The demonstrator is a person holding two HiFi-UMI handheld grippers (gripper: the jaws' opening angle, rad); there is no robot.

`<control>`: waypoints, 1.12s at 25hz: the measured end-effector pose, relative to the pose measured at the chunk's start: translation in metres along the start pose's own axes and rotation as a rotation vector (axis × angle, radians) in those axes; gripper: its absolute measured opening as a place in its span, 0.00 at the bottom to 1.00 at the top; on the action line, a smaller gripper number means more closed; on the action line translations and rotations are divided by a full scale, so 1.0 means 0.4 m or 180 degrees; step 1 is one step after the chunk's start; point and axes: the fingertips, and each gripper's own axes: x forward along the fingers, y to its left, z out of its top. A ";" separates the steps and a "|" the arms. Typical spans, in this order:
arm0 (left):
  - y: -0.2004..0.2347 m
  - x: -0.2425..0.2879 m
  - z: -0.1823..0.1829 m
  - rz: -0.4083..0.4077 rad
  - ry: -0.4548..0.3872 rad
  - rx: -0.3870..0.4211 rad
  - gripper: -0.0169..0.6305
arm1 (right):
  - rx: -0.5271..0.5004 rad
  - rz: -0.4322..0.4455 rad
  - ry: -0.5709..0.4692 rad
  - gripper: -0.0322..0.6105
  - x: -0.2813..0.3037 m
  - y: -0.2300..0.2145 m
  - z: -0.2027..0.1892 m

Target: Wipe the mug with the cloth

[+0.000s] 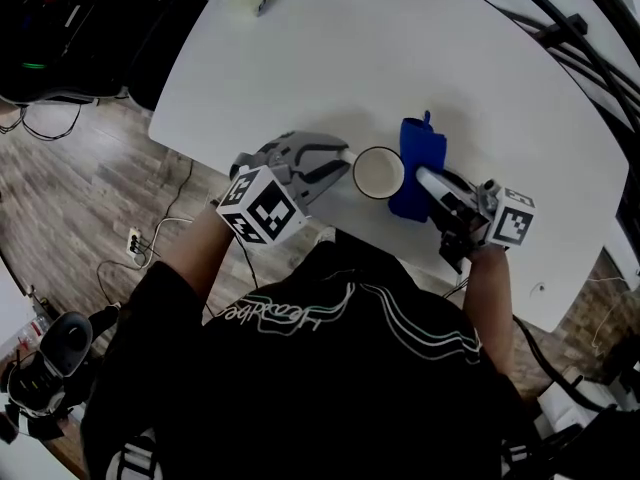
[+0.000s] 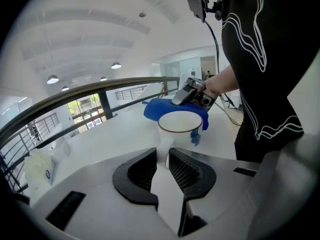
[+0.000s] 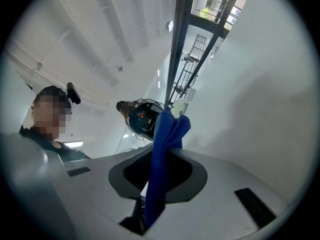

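The left tool [image 1: 338, 160] gripped the white mug [image 1: 378, 172] by its handle near the desk's [image 1: 400, 48] front edge. The right tool [image 1: 424, 177] clenched the blue cloth [image 1: 421, 153] against the mug's opposite side.

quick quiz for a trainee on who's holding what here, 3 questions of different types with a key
1. True or false: the blue cloth lies loose, held by no gripper.
2. The right gripper is shut on: A a sponge, B the cloth, C a spoon.
3. Fill in: the left gripper grips the mug by its ____.

Key: 1 false; 2 B; 3 handle.
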 end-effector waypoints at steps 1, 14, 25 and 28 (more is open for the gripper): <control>-0.001 0.001 0.003 0.0005 -0.0006 -0.0005 0.14 | 0.0003 -0.0027 0.0028 0.12 0.000 -0.005 -0.001; 0.020 0.008 0.000 0.0087 -0.0009 -0.0063 0.14 | -0.0336 -0.0608 0.0622 0.12 0.036 -0.099 -0.019; 0.049 -0.001 -0.046 0.0034 0.0009 0.0150 0.14 | -0.0406 -0.0121 0.0702 0.12 0.052 -0.075 0.029; 0.051 -0.004 -0.060 0.0039 0.0028 0.0235 0.14 | -0.0405 0.0093 0.0729 0.12 0.066 -0.050 0.034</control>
